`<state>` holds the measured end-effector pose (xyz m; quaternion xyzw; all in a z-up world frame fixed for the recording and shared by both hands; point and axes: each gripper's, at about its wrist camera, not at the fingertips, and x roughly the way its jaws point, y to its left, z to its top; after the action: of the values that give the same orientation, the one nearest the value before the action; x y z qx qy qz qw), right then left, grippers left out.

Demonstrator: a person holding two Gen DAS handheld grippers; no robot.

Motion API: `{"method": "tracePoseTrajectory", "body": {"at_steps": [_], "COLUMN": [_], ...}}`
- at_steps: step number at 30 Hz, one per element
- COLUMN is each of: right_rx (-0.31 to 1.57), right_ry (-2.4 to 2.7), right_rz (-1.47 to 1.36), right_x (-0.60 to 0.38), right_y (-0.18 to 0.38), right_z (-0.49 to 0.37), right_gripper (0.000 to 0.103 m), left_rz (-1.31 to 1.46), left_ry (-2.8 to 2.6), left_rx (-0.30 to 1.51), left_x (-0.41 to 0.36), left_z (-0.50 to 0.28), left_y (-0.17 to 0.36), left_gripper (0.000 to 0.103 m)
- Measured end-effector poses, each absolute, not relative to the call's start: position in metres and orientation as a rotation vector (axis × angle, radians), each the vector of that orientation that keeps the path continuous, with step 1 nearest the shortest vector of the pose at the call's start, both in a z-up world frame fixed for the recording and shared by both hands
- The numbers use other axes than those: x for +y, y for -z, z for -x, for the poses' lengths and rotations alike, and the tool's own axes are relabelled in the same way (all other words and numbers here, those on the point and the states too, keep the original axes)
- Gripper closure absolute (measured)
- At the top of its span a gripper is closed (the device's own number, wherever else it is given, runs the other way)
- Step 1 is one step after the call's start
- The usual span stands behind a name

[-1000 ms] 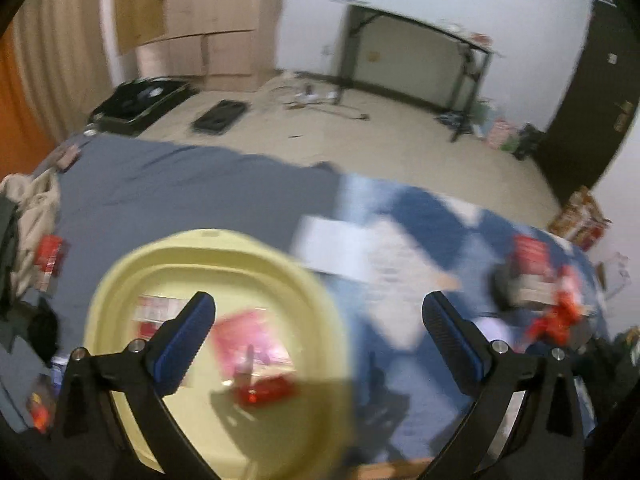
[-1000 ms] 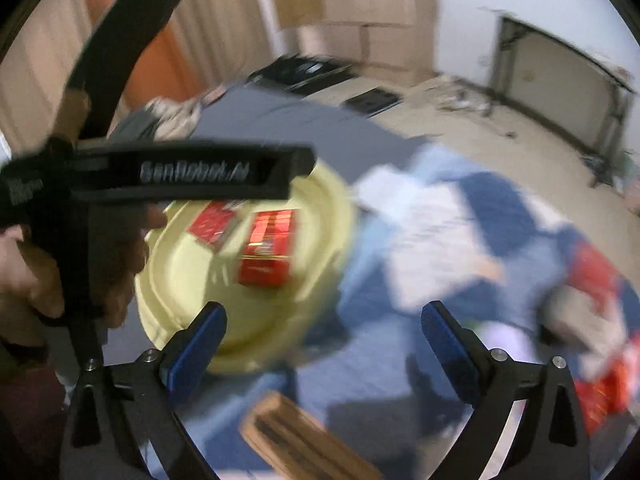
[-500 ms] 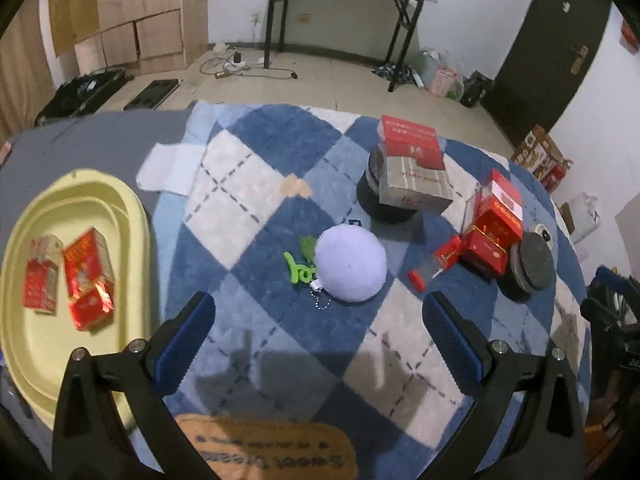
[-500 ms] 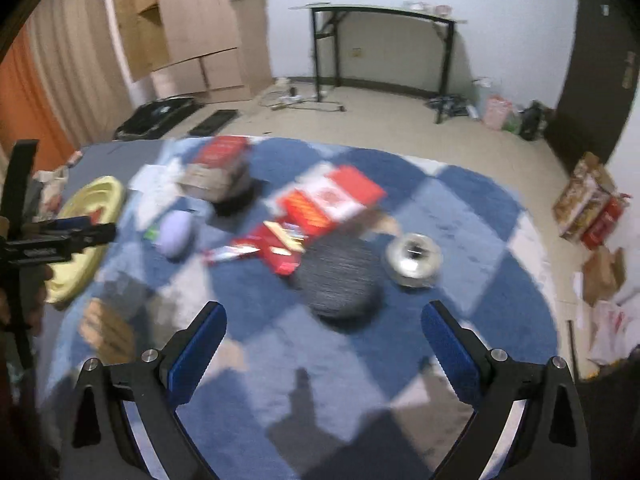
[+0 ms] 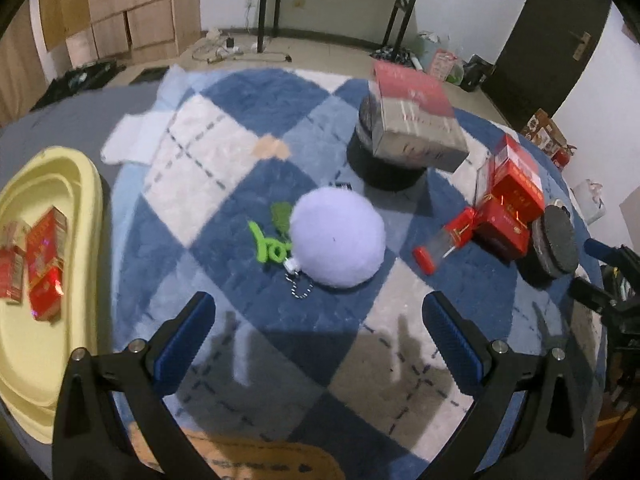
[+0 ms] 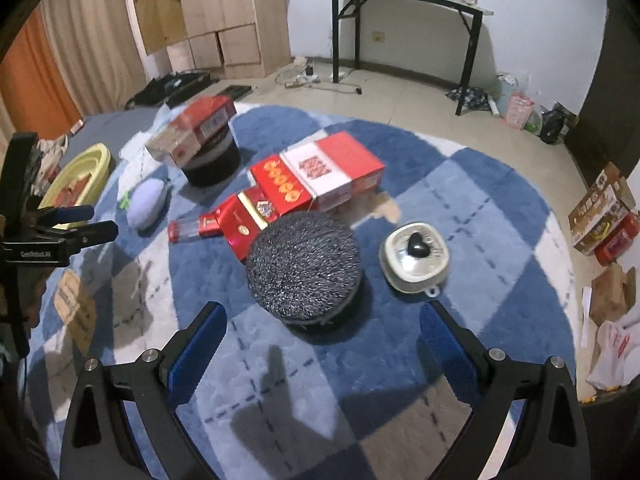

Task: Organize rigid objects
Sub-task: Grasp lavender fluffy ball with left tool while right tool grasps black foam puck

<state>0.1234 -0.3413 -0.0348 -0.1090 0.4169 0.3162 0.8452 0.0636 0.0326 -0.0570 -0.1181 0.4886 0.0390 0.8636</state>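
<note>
**Operator:** What lies under the left unit, reading left to right?

**Manual:** Your left gripper (image 5: 316, 332) hangs above a plush blue-and-white checked rug (image 5: 224, 236), jaws spread wide, nothing between the ribbed blue pads. At far left you see a smooth pale-yellow oval tray (image 5: 86, 184) holding two glossy red cartons (image 5: 44, 252). Near centre sits a fuzzy lilac ball (image 5: 338, 236), touching a green plastic charm (image 5: 266, 244) and a short bead chain. Beyond it, a grey-and-red rectangular box (image 5: 416, 128) rests tilted on a black cylindrical base (image 5: 384, 168). To the right you find a cluster of red boxes (image 5: 508, 200), then a dark, coarse-textured disc (image 5: 554, 240).

**Operator:** And under the right unit?

**Manual:** Your right gripper (image 6: 322, 340) is likewise fully open and empty. At left you see the other handset, then the yellow tray (image 6: 100, 160) and the lilac ball (image 6: 146, 202). At centre, flat red-and-white cartons (image 6: 320, 176) lie just behind a round, speckled grey-black cushion-like disc (image 6: 304, 268). Right of it sits a rounded-square, shiny metallic lid (image 6: 416, 256) with a black knob (image 6: 417, 246).
</note>
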Motion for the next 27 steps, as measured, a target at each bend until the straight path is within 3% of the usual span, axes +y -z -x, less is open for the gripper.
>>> {"method": "tracePoseTrajectory", "body": {"at_steps": [10, 14, 20, 22, 27], "right_rx": [0.892, 0.901, 0.89, 0.863, 0.835], "right_ry": [-0.671, -0.674, -0.673, -0.657, -0.655], "right_rz": [0.275, 0.265, 0.278, 0.293, 0.308], "right_x": [-0.318, -0.313, -0.303, -0.302, -0.309], "right_y": [0.073, 0.081, 0.088, 0.087, 0.085], "right_z": [-0.154, -0.161, -0.165, -0.165, -0.155], "right_gripper": [0.005, 0.013, 0.032, 0.033, 0.034], "left_rz": [0.242, 0.245, 0.295, 0.28, 0.255], "left_ry": [-0.115, -0.117, -0.135, -0.111, -0.051], "left_rx": [0.997, 0.981, 0.971, 0.958, 0.946], "left_x": [0.035, 0.037, 0.043, 0.04, 0.039], "left_z": [-0.096, -0.106, -0.109, -0.106, -0.095], "left_y": [0.076, 0.079, 0.082, 0.079, 0.067], "left_gripper": [0.001, 0.004, 0.028, 0.045, 0.051]}}
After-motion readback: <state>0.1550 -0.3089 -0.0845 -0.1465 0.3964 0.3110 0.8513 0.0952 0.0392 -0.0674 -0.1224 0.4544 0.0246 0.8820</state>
